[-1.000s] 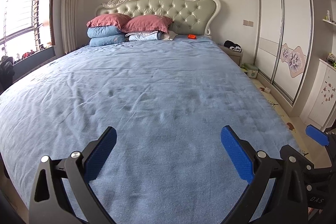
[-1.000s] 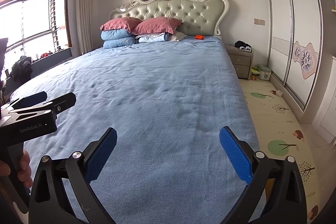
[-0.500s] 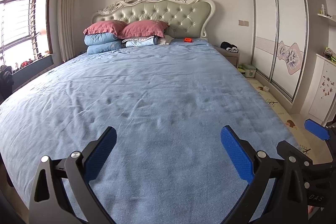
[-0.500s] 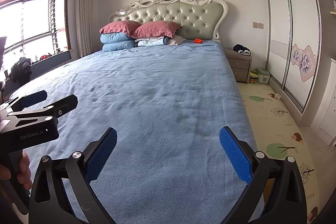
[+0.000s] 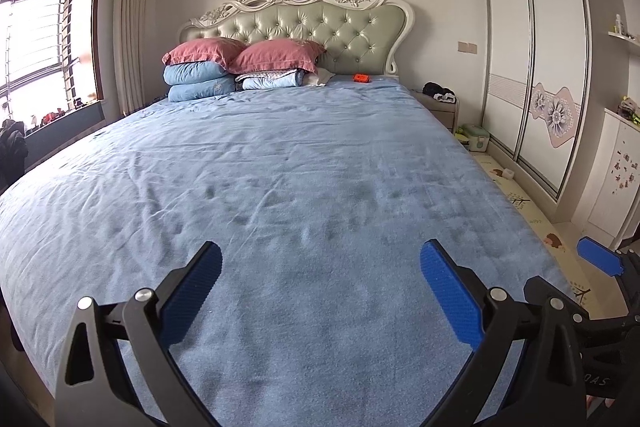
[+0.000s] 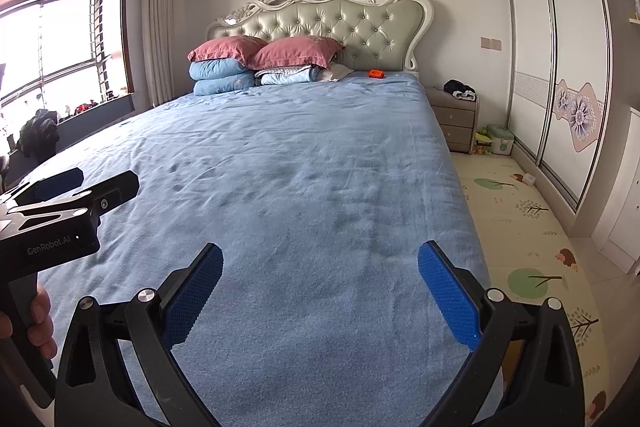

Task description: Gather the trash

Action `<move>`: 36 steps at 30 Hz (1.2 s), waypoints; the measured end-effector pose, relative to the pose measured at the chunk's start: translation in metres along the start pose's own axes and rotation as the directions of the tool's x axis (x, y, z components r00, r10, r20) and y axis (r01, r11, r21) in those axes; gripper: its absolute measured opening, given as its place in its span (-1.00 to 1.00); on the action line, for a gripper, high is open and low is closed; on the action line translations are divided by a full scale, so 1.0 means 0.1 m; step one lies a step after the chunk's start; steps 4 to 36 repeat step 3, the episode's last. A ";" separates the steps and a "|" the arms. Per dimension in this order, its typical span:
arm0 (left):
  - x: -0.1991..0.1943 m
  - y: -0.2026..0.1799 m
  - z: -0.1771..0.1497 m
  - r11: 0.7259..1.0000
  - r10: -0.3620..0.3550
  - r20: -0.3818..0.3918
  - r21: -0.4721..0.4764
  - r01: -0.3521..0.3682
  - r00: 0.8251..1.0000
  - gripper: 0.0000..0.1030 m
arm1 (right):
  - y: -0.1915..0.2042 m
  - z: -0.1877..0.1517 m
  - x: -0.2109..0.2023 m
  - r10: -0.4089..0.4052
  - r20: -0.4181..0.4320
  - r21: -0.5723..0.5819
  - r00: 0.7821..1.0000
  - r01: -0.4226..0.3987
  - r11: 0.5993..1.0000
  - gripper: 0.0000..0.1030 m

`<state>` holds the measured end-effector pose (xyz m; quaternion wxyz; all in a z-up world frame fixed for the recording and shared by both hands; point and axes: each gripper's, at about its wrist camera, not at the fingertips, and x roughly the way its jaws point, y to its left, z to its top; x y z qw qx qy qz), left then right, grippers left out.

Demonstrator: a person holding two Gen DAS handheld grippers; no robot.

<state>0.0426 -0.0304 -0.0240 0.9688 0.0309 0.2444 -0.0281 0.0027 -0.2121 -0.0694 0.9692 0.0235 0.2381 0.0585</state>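
Note:
A small orange object [image 5: 361, 78] lies on the blue bedspread [image 5: 280, 167] at the far end, right of the pillows; it also shows in the right wrist view [image 6: 375, 73]. My left gripper [image 5: 320, 279] is open and empty, above the foot of the bed. My right gripper [image 6: 320, 279] is open and empty, also above the foot of the bed, to the right of the left one. The left gripper's body [image 6: 60, 219] shows at the left edge of the right wrist view. One blue pad of the right gripper [image 5: 600, 257] shows at the right of the left wrist view.
Red and blue pillows [image 5: 224, 67] are stacked against the tufted headboard [image 5: 320, 27]. A nightstand [image 6: 458, 119] with dark items stands right of the bed, a green box [image 6: 498, 139] beside it. A patterned play mat [image 6: 528, 227] covers the floor before the sliding wardrobe [image 6: 560, 67]. A window [image 6: 48, 59] is on the left.
Both grippers have tilted up and both views look further up the room. Both jaws stay open and empty.

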 end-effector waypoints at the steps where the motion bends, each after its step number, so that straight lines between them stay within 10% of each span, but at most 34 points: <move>1: 0.00 0.00 0.00 1.000 0.001 0.000 0.002 -0.001 1.000 0.93 | 0.00 0.00 0.00 0.000 -0.001 0.000 1.000 0.000 1.000 0.84; 36: 0.00 0.00 0.01 1.000 -0.005 -0.002 0.005 0.005 1.000 0.93 | 0.01 -0.01 0.00 0.000 -0.002 -0.003 1.000 0.000 1.000 0.84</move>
